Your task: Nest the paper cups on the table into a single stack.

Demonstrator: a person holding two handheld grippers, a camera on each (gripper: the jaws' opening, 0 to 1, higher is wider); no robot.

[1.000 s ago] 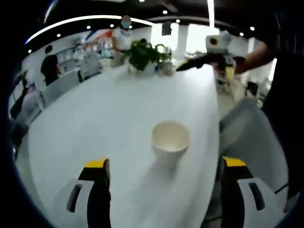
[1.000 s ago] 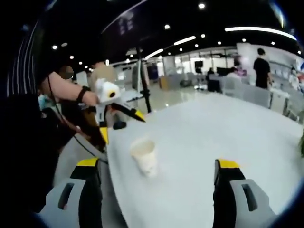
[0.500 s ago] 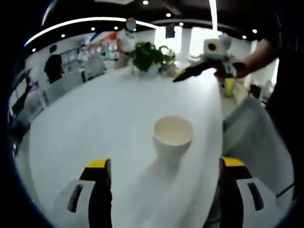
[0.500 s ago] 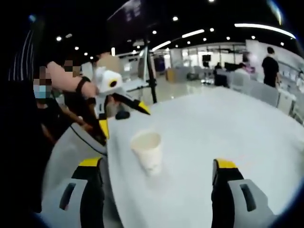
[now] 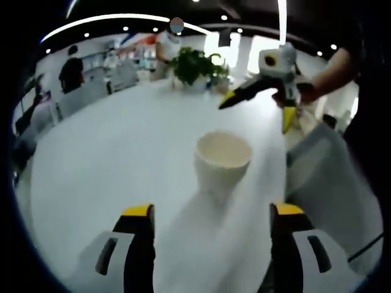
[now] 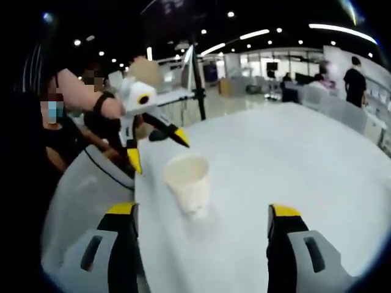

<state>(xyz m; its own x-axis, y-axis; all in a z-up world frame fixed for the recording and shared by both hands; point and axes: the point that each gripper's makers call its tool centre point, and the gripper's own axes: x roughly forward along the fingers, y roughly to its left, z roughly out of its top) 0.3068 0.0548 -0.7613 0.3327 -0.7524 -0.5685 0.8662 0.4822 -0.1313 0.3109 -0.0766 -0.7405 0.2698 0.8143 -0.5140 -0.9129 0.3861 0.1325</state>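
Your left tongs [image 5: 211,223] and right tongs [image 6: 200,220] both gape, empty; one paper cup [image 5: 222,160] upright on table [image 5: 110,152], ungrasped; no stack seen; nesting all ahead.

Both views are soft with blur. In the left gripper view the cup [image 5: 222,163] shows no print or seam, and its base smears into a pale streak on the bench [image 5: 110,159], so the foot cannot be made out. The left gripper [image 5: 211,213] is cut off by the lower edge, its fingers [image 5: 139,221] seen only from the yellow tips down. The plant [image 5: 197,65] at the far end is too small to tell its pot.

In the right gripper view the right gripper [image 6: 200,213] is cropped the same way. A chair [image 6: 79,189] hides part of the near bench edge. The far people [image 6: 356,82] are too small for detail.
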